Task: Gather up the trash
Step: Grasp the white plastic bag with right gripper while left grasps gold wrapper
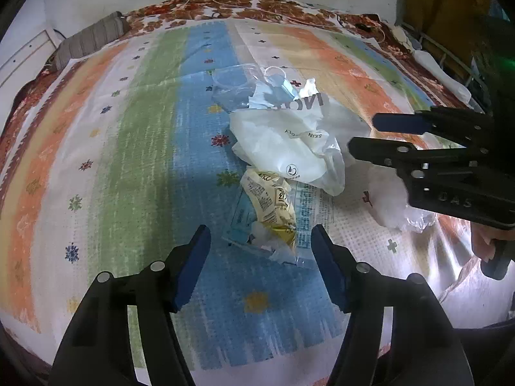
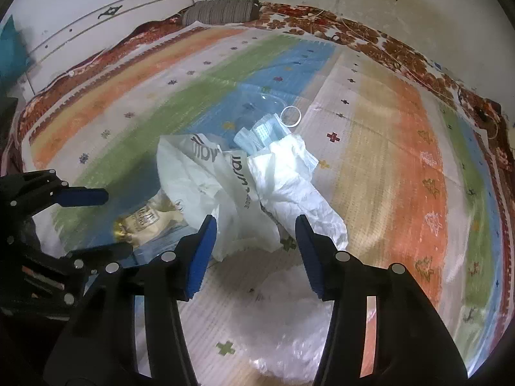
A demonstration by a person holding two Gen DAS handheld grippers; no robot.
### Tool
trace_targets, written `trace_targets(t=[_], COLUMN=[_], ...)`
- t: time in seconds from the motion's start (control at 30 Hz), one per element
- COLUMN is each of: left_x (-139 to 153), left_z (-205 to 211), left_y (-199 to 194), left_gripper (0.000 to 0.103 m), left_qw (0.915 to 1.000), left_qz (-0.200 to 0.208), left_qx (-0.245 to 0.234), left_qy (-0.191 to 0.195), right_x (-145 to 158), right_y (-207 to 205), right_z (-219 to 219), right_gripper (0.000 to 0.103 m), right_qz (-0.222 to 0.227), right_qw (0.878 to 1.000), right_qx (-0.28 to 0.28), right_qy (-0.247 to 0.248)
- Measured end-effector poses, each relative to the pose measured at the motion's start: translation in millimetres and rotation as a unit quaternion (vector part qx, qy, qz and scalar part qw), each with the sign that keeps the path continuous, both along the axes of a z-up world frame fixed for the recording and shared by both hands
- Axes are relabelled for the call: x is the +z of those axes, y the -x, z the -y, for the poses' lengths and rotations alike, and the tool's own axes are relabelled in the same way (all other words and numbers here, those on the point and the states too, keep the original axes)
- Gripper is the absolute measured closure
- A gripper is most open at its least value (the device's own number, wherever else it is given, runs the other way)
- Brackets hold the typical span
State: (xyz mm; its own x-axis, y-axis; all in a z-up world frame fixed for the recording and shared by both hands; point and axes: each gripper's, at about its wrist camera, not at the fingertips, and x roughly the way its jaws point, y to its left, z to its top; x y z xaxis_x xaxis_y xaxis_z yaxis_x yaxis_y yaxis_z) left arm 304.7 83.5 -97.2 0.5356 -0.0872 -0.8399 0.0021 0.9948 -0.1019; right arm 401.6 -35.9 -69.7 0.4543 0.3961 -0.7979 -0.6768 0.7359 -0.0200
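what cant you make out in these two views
- Yellow wrapper: its print is too small to read in the left view; in the right view the left gripper and white bag cover part of it.
- Clear plastic: blurred and overexposed, cut off by the right view's bottom edge.
- Clear container: see-through, its outline is vague in both views.

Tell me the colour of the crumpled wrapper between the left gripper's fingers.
Pale yellow with dark print, on the wrapper; the left wrist view shows it best.
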Motion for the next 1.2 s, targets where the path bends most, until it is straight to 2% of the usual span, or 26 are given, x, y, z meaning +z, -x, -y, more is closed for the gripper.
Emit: trace_targets(t=[0.1, 0.13, 0.2, 0.27, 0.33, 0.47, 0.6, 0.77, 0.93, 1.2], left_x=[-3.6, -4.6, -6.7, -8.5, -6.8, 0.7, 9.6, 21.6, 34.8, 55.3], left_z=[1.8, 2.5, 3.9, 3.5, -0.8, -14.1, -19.5, -22.1, -24.8, -22.1], left_y=[-4.8, -5.7, -7.6, -9.2, -10.2, -10.6, -7.4, -5.5, -1.5, 10.9], left_gripper=[0.045, 0.048, 0.059, 0.077, 0.078, 0.081, 0.081, 0.081, 0.081, 0.081], left_qw=[1.0, 1.0, 1.0, 0.9999, 0.9998, 0.999, 0.9988, 0.9981, 0.9974, 0.9968], left_qz=[-0.004, -0.004, -0.005, -0.01, -0.016, -0.025, -0.016, -0.01, 0.002, 0.017], left_qx=[0.001, 0.001, -0.002, -0.004, 0.003, 0.037, 0.046, 0.06, 0.07, 0.069], left_qy=[0.002, 0.001, -0.003, -0.008, -0.012, -0.011, -0.006, -0.003, 0.016, 0.038], right_x=[-6.5, -10.3, -14.3, -15.1, -13.6, -3.0, 7.7, 24.9, 43.0, 69.1], right_y=[-3.5, -5.9, -7.0, -4.1, 1.6, 5.7, 7.5, 16.1, 28.0, 45.8], right_z=[-7.1, -9.2, -11.4, -14.0, -17.6, -14.3, -3.6, 9.0, 21.3, 35.1], right_gripper=[0.07, 0.078, 0.091, 0.097, 0.101, 0.101, 0.101, 0.101, 0.101, 0.101], right_qz=[-0.003, -0.009, -0.017, -0.019, -0.015, -0.014, -0.025, -0.019, -0.01, -0.005], right_qw=[1.0, 1.0, 1.0, 1.0, 0.999, 0.999, 0.999, 0.999, 0.999, 0.997], right_qx=[0.009, 0.008, 0.011, 0.019, 0.035, 0.028, 0.007, -0.01, -0.02, -0.029], right_qy=[0.011, 0.014, 0.011, 0.007, 0.005, -0.012, -0.034, -0.037, -0.038, -0.072])
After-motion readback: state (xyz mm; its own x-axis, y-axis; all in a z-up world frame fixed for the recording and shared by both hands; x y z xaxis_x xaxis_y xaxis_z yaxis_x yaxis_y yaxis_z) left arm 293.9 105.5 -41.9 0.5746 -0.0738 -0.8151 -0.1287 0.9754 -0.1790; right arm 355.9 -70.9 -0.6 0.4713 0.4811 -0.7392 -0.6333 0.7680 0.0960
